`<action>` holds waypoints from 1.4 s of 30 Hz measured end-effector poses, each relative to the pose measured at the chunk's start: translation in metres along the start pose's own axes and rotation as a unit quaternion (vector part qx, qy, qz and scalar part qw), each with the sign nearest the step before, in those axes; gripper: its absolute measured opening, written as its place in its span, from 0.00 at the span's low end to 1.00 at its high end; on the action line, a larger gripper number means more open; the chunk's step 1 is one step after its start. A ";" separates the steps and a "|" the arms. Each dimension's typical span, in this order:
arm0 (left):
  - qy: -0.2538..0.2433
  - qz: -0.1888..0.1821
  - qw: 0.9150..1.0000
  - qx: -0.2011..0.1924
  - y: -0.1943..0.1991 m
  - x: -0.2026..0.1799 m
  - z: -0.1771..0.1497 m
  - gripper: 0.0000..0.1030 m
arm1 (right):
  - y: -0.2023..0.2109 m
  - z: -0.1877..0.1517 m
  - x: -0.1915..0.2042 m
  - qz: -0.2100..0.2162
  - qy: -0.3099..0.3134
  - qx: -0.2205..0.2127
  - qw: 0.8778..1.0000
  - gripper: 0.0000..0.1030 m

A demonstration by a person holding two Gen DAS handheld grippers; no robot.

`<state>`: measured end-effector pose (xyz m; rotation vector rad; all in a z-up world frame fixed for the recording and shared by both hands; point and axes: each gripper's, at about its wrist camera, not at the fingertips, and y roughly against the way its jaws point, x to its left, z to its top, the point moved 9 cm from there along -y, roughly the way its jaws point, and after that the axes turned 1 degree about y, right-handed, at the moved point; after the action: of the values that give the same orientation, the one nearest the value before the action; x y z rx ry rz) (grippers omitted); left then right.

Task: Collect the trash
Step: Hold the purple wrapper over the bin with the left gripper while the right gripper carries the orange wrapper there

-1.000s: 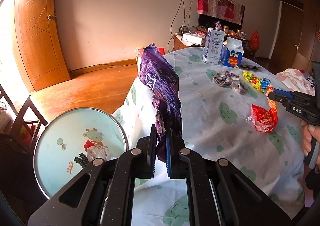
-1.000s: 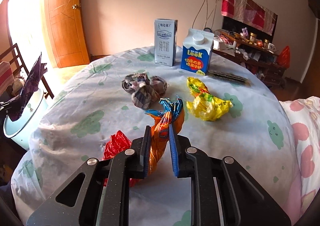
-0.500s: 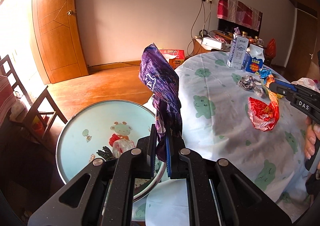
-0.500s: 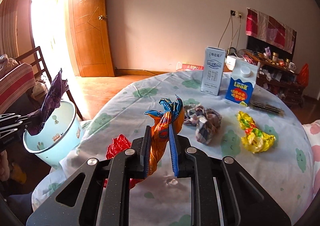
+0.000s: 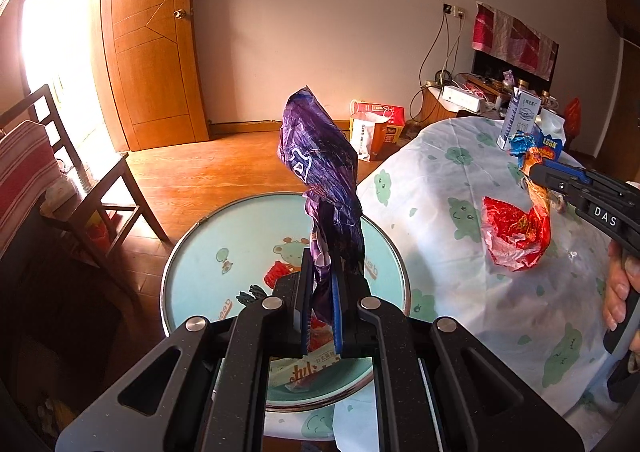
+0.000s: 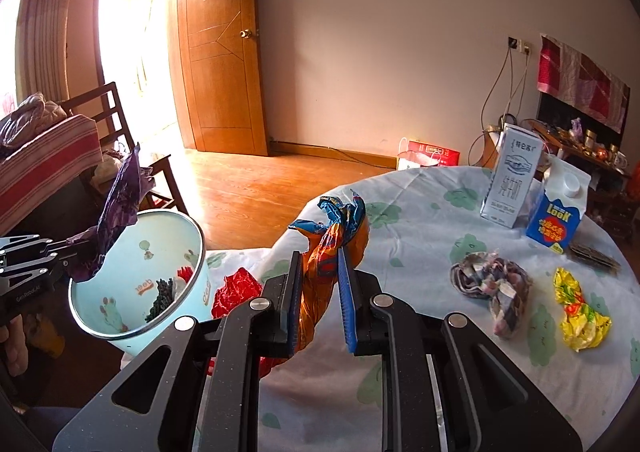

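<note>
Trash is split between both grippers, the bin and the table. Nearest in the left wrist view, at lower centre, the left gripper (image 5: 320, 308) has its jaws pinched tight on the bottom of a purple wrapper (image 5: 320, 172), which stands tall above the fingers and over the mouth of the bin (image 5: 180, 252). A few scraps already lie in the bin. The wrapper is top-heavy and crumpled; if the jaws let go while its upper part leans past the rim, I judge it could tip out onto the floor or catch on the rim.

At lower centre of the right wrist view, the right gripper (image 6: 318, 292) is clamped nearly closed on an orange wrapper (image 6: 332, 248) with a blue twisted top, over the table edge. The left wrist view shows a red wrapper (image 5: 516, 236) hanging from the same bundle at right of frame. That dangling part may drag on the tablecloth (image 6: 420, 212) or snag it, and it could pull loose short of the bin. With both grippers heading for one opening, they could also knock together or nudge the bin, which sits tilted in the lower left of the right wrist view.

Farther off, right of centre, a grey wad (image 6: 492, 288) and a yellow wrapper (image 6: 580, 316) lie apart on the table. Beyond them, upper right, stand a milk carton (image 6: 512, 176) and a blue carton (image 6: 558, 208); a sweeping reach could topple either.
</note>
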<state>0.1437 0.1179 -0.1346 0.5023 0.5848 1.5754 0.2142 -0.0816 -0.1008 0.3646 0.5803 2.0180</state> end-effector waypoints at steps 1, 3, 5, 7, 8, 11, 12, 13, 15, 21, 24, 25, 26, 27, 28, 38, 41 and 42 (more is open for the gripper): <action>0.003 0.002 1.000 -0.001 0.001 0.002 0.001 0.07 | -0.003 0.002 0.005 0.003 0.004 0.000 1.000 0.17; 0.006 0.007 1.000 -0.006 0.002 0.008 0.003 0.07 | -0.008 0.005 0.014 0.009 0.010 0.002 1.000 0.17; 0.012 0.011 1.000 -0.009 0.004 0.014 0.004 0.07 | -0.013 0.008 0.023 0.014 0.017 0.001 1.000 0.17; 0.016 0.015 1.000 -0.010 0.004 0.020 0.005 0.07 | -0.018 0.011 0.032 0.020 0.022 0.001 1.000 0.17; 0.018 0.018 1.000 -0.010 0.005 0.023 0.006 0.07 | -0.020 0.013 0.037 0.024 0.025 0.001 0.999 0.17; 0.023 0.024 0.999 -0.012 0.005 0.030 0.007 0.07 | -0.026 0.016 0.049 0.031 0.033 0.000 0.999 0.17; 0.025 0.025 0.999 -0.013 0.006 0.033 0.008 0.07 | -0.027 0.017 0.052 0.033 0.035 0.000 0.999 0.17; 0.027 0.028 0.999 -0.013 0.006 0.036 0.008 0.07 | -0.028 0.017 0.055 0.035 0.037 0.000 0.999 0.17; 0.030 0.031 0.999 -0.013 0.007 0.041 0.008 0.07 | -0.031 0.018 0.062 0.038 0.042 0.001 0.998 0.17; 0.030 0.041 0.999 -0.010 0.008 0.049 0.006 0.07 | -0.039 0.020 0.075 0.046 0.051 0.005 0.998 0.17; 0.032 0.046 0.998 -0.006 0.008 0.053 0.004 0.07 | -0.042 0.020 0.082 0.051 0.058 0.007 0.997 0.17; 0.033 0.047 0.998 -0.005 0.008 0.054 0.004 0.07 | -0.043 0.020 0.083 0.053 0.060 0.007 0.997 0.17; 0.034 0.049 0.998 -0.005 0.008 0.056 0.003 0.07 | -0.045 0.019 0.085 0.055 0.062 0.008 0.997 0.17; 0.035 0.050 0.998 -0.004 0.008 0.058 0.003 0.07 | -0.046 0.019 0.088 0.056 0.064 0.009 0.996 0.18; 0.037 0.050 0.998 -0.004 0.008 0.059 0.003 0.07 | -0.046 0.019 0.090 0.058 0.067 0.009 0.996 0.18; 0.047 0.059 0.997 0.000 0.008 0.072 0.000 0.07 | -0.055 0.019 0.110 0.066 0.084 0.016 0.994 0.18; 0.050 0.059 0.997 0.000 0.008 0.075 0.000 0.07 | -0.058 0.019 0.113 0.068 0.088 0.017 0.994 0.18; 0.051 0.059 0.997 0.000 0.008 0.075 0.001 0.07 | -0.059 0.020 0.115 0.069 0.089 0.018 0.993 0.18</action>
<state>0.1316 0.1919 -0.1306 0.4659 0.6429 1.7208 0.2105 0.0482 -0.1140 0.2528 0.7209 2.1902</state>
